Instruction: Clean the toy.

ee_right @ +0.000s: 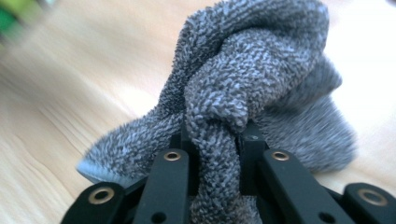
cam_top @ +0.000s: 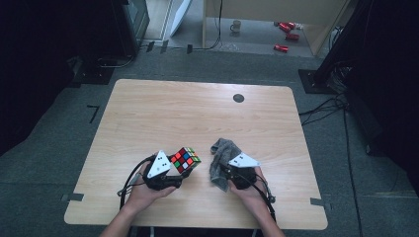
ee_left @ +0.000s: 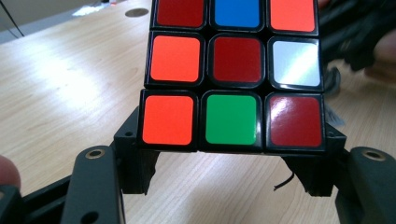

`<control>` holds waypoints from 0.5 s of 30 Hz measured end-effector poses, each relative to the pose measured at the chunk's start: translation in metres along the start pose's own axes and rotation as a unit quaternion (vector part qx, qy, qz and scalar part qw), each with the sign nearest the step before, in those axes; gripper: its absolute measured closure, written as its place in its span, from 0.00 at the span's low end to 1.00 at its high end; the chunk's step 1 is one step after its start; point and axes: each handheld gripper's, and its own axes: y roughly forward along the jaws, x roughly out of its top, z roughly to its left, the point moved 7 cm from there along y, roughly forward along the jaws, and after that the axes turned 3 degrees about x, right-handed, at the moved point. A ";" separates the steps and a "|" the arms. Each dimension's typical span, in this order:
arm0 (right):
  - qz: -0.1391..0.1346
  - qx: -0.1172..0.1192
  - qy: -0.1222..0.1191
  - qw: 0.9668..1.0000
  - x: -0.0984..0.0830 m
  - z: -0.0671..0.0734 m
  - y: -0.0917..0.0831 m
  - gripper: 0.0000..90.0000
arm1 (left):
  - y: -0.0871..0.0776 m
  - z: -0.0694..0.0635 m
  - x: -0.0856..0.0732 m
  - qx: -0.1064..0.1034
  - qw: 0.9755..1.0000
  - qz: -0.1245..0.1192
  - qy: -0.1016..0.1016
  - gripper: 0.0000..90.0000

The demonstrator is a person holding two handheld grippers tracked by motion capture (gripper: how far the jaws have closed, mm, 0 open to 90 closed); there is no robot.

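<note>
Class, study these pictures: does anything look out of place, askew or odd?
On the table, no: the left gripper clamps a scrambled cube, the right gripper pinches a crumpled grey cloth. Beyond it, red cans lie scattered on the floor.

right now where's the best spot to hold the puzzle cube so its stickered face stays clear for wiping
Grip the puzzle cube across two opposite side faces, from below, as the left gripper does now. Its flat parallel sides suit the pads, and the coloured face stays open toward the grey cloth pinched in the right gripper.

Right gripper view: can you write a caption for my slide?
Black tongs pinch a fuzzy grey cloth above a wooden table.
</note>
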 end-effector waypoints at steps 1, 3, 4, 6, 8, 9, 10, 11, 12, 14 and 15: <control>-0.015 0.007 0.007 1.000 0.004 0.000 -0.005 0.89 | 0.001 -0.001 -0.001 0.000 1.000 0.004 0.003 0.39; -0.060 0.033 0.025 0.997 0.019 0.002 -0.020 0.89 | 0.003 -0.003 -0.002 -0.004 1.000 0.011 0.006 0.39; -0.076 0.043 0.027 0.996 0.023 0.005 -0.025 0.89 | 0.005 -0.005 -0.002 -0.007 1.000 0.016 0.010 0.39; -0.118 0.078 0.026 0.990 0.036 0.016 -0.039 0.89 | 0.007 -0.009 -0.002 -0.011 0.999 0.024 0.019 0.39; -0.135 0.094 0.021 0.986 0.045 0.028 -0.047 0.89 | 0.009 -0.014 -0.002 -0.015 0.999 0.031 0.026 0.39; -0.142 0.103 0.017 0.984 0.049 0.035 -0.050 0.89 | 0.011 -0.017 -0.002 -0.016 0.999 0.034 0.031 0.39; -0.147 0.110 0.016 0.983 0.053 0.041 -0.052 0.89 | 0.011 -0.018 -0.002 -0.017 0.999 0.036 0.036 0.39; -0.151 0.117 0.016 0.981 0.055 0.046 -0.054 0.89 | 0.012 -0.021 -0.002 -0.017 0.998 0.038 0.039 0.39; -0.154 0.126 0.015 0.980 0.058 0.051 -0.055 0.88 | 0.013 -0.024 -0.001 -0.017 0.998 0.040 0.043 0.39; -0.149 0.130 0.008 0.980 0.060 0.062 -0.053 0.88 | 0.013 -0.027 0.001 -0.019 0.998 0.039 0.045 0.39; -0.143 0.125 0.002 0.982 0.059 0.065 -0.051 0.87 | 0.012 -0.029 0.002 -0.020 0.998 0.037 0.045 0.39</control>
